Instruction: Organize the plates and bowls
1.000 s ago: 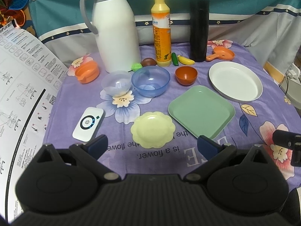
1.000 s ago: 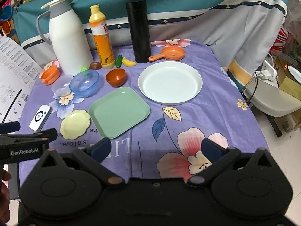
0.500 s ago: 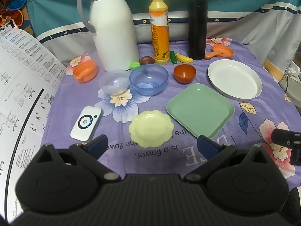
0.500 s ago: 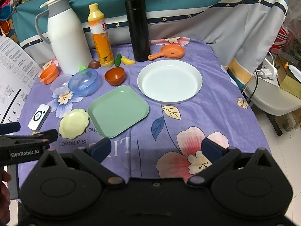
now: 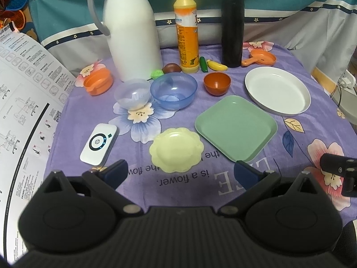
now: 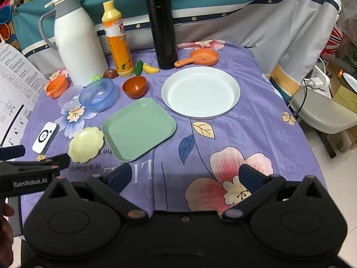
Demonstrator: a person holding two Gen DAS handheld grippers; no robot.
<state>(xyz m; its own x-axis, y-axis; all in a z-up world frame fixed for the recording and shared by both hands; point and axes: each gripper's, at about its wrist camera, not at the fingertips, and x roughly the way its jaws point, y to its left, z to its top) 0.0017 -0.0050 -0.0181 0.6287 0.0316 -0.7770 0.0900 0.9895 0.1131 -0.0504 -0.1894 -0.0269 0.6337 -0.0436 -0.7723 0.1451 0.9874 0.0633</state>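
On a purple floral table [image 6: 256, 120], we see a white round plate [image 6: 200, 92], green square plate [image 6: 138, 128], yellow scalloped plate [image 5: 176, 149] and three bowls [image 5: 174, 90] lying apart; our left hand-held gripper [image 5: 180, 172] and right hand-held gripper [image 6: 184, 176] hover released, grasping nothing

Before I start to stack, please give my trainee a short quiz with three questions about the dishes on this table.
1. True or false: the green square plate lies on the white round plate.
2. How many bowls stand between the white jug and the plates?
3. Which plate is nearest the left tongs: A yellow, B green, C white?

Key: 1 false, they lie apart. 2 three: clear, blue, brown. 3 A, the yellow scalloped plate.
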